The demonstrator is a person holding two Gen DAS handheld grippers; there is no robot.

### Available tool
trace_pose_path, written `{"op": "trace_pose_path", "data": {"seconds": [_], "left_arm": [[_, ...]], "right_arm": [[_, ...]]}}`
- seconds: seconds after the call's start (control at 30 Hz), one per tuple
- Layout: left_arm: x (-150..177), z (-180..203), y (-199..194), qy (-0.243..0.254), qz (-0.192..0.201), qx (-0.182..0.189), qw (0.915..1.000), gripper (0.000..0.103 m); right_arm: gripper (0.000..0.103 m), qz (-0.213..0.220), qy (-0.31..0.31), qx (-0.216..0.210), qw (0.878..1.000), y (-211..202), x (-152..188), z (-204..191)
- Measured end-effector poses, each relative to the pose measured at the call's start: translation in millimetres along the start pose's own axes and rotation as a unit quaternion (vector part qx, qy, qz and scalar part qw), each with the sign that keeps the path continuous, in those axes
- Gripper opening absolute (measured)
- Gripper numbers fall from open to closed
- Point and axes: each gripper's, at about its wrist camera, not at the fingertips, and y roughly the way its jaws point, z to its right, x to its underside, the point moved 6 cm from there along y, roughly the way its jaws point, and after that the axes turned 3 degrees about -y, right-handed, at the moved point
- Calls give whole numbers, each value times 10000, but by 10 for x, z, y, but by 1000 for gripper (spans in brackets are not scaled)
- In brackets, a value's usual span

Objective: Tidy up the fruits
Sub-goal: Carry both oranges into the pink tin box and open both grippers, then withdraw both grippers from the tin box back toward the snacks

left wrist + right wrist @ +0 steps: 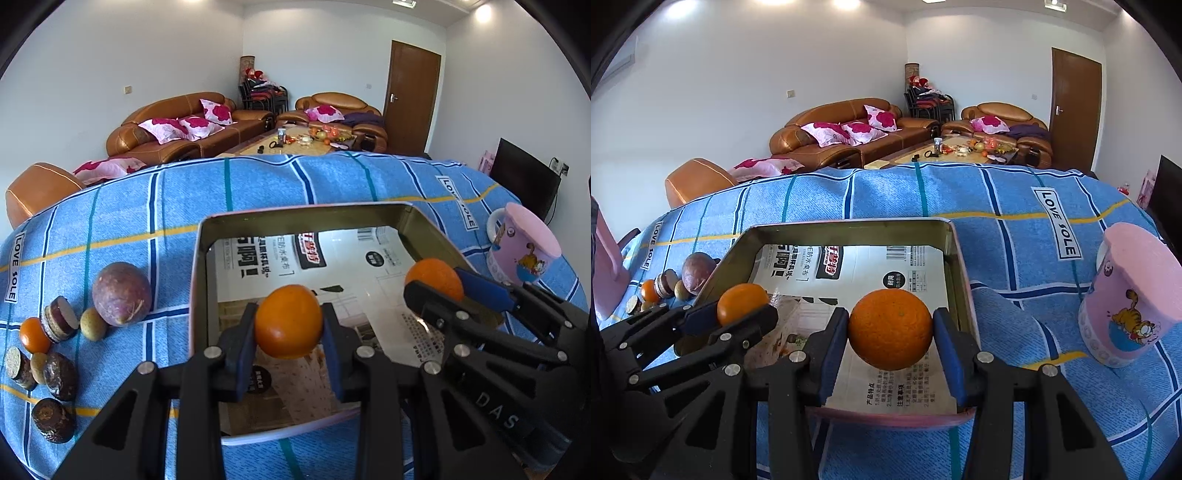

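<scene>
Two oranges are in the air over the tin tray (pixel 201 280), one in each gripper. The left gripper (pixel 289 334) pinches the smaller orange (pixel 288 321) across its middle, blue fingers (pixel 245 343) pressed on opposite flanks; the right gripper (pixel 891 341) clamps the larger orange (pixel 890 328) the same way, and both fruits hang just above the printed paper lining (pixel 905 266) of the tray, which sits on the blue checked cloth (pixel 1015 236) covering the desk. Such fruit is probably light to moderate in weight, round and firm with a slightly yielding, pebbled rind, so the pads should hold without much squeeze; too much pressure would bruise it, too little lets a sphere roll out. The widest girth, where the fingers already sit, looks like the right place to hold. Once set down, each may roll on the smooth paper, so a low release seems wise. More fruit (pixel 122 293) waits left of the tray, and a pink mug (pixel 1126 314) stands well to its right.
</scene>
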Motion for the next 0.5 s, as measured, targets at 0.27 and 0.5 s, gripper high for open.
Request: {"op": "trace_pose_path", "data": {"seconds": [0.27,0.5], "left_arm": [[-36,24,-159,212,423,-292,9985,83],[-172,-41,-496,314,1295,-852,9874,103]], "right_arm": [[71,433,735,-610,9945,-151,-99,132],[72,1437,825,-228,9859,-508,-239,269]]}}
